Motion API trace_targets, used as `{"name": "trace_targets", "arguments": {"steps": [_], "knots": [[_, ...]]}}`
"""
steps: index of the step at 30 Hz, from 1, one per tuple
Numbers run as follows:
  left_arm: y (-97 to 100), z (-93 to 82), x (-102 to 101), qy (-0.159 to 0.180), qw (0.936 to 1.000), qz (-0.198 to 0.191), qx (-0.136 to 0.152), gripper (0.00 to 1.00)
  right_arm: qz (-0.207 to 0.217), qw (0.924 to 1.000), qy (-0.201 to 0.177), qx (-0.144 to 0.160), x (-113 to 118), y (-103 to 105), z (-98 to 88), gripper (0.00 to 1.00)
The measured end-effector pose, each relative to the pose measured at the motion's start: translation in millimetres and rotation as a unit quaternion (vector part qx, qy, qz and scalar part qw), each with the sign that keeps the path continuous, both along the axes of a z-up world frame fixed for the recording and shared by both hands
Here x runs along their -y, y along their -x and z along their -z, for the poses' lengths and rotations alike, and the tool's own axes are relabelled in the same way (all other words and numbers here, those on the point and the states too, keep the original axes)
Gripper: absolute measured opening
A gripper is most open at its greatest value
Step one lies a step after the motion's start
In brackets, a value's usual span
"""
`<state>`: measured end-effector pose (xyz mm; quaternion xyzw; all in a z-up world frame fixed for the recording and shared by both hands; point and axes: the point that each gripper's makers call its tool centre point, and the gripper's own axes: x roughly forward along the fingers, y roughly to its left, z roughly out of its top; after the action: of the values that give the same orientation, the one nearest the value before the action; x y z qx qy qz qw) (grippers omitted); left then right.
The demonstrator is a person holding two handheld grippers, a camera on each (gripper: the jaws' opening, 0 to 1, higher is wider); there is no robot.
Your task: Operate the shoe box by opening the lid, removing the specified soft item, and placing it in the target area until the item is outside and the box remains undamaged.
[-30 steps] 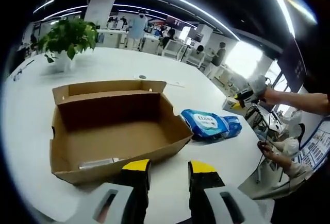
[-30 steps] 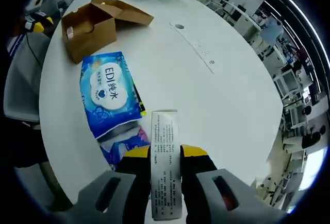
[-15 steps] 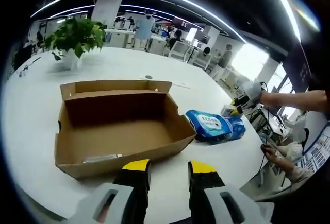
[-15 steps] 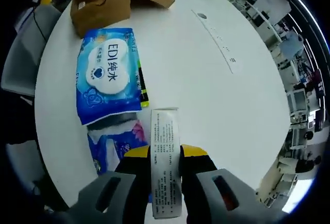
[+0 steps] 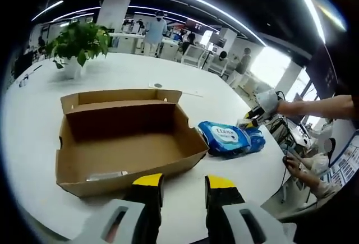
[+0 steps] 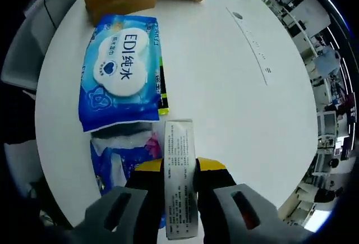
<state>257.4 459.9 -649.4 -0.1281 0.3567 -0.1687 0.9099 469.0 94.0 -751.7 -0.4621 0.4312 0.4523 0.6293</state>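
As the shoe box (image 5: 126, 137) stands open near the desk (image 5: 33, 115) edge, the lid step is done. The right gripper (image 6: 178, 168) has its jaws closed on a printed packet (image 6: 179, 182), above the blue wipes pack (image 6: 120, 78); setting it down remains. The left gripper (image 5: 183, 185) hangs with jaws apart, holding nothing. A small item (image 5: 106, 175) lies inside the box.

box (image 5: 123, 137): plain brown card
packet (image 6: 120, 78): blue, white cloud patch
slip (image 6: 180, 185) between my fingertips: white, black print
table (image 6: 235, 98): white
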Motion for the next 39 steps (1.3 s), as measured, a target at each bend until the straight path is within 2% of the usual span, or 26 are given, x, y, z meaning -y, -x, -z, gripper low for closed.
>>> {"name": "trace_targets", "arguments": {"steps": [8,25,33,39], "knots": [[1.3,0.7,-1.0,0.000,1.0000,0.001,-0.003,0.29,-0.004,1.0000,0.002,-0.005,-1.2,0.2,4.1,0.19],[6.6,2.1,-4.2,0.003,1.0000,-0.007,-0.006,0.29,-0.034,0.9984,0.044,-0.011,6.5,0.6,19.8,0.18],[8.8,1.8,-9.0,0.001,0.9999,-0.012,-0.006,0.29,-0.035,0.9983,0.047,-0.009,6.0,-1.5,18.5,0.19],[8.3,1.0,-9.1,0.001,1.0000,-0.008,-0.006,0.29,-0.018,0.9990,0.041,0.006,4.1,-7.0,14.2,0.23]]}}
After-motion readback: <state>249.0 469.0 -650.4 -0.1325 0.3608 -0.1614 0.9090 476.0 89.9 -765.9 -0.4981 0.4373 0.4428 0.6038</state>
